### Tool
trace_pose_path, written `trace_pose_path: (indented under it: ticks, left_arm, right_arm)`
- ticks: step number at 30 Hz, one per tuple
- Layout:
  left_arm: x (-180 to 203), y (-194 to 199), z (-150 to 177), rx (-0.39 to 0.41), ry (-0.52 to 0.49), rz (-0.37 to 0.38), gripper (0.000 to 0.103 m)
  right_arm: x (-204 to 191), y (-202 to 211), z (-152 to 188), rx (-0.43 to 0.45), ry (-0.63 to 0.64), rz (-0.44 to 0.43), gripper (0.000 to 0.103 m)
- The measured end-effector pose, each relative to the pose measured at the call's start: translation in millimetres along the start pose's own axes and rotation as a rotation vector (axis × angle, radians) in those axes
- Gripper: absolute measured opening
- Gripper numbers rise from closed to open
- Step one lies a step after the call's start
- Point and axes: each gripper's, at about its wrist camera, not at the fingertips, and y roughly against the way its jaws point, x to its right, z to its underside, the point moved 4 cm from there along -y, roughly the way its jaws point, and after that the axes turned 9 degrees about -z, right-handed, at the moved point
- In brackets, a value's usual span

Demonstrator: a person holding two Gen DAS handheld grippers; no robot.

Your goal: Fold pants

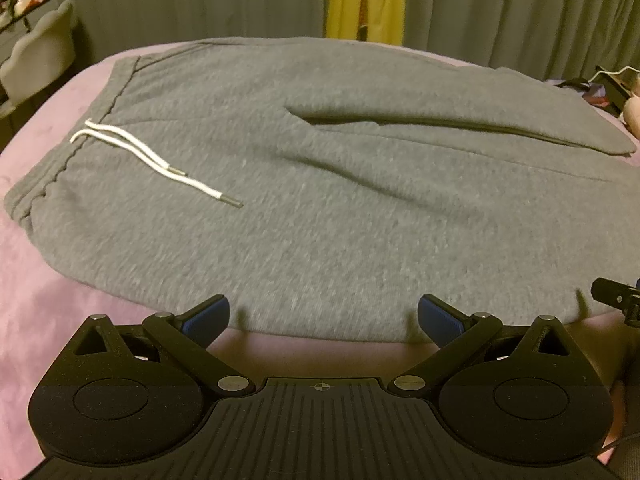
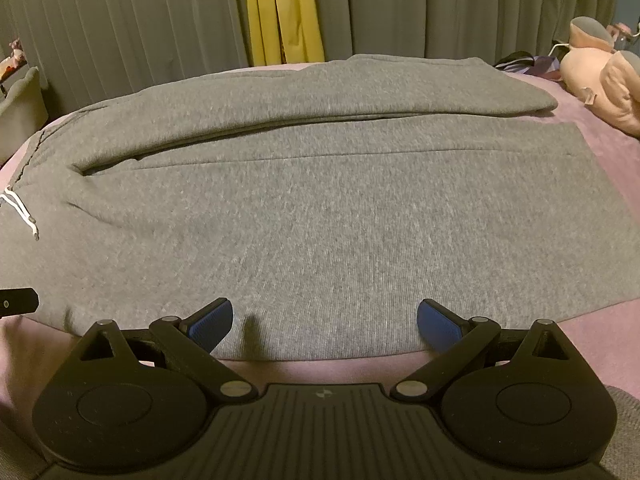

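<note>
Grey sweatpants (image 1: 320, 208) lie flat on a pink bed cover (image 1: 36, 312), waistband at the left with white drawstrings (image 1: 152, 160), legs running to the right. The far leg overlaps the near one along a long fold (image 2: 280, 128). My left gripper (image 1: 324, 320) stands open just above the near edge of the pants, nothing between its blue pads (image 1: 208, 320). My right gripper (image 2: 325, 324) is open too, over the near leg's (image 2: 340, 240) front edge, holding nothing. Part of the right gripper (image 1: 618, 300) shows at the right edge of the left wrist view.
Grey curtains (image 2: 440, 8) with a yellow strip (image 2: 284, 12) hang behind the bed. A pink plush toy (image 2: 608, 80) lies at the far right. A grey chair back (image 1: 40, 52) stands at the left. Bare pink cover (image 2: 600, 320) shows along the near edge.
</note>
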Motion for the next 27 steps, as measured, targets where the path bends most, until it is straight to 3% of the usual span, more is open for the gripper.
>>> trace_pose_path:
  ticks: [27]
  left_arm:
    - [-0.7,-1.3,1.6,-0.017,0.005,-0.005,0.103]
  right_arm:
    - [-0.3,-5.2,1.0,-0.013,-0.020,-0.033,0.099]
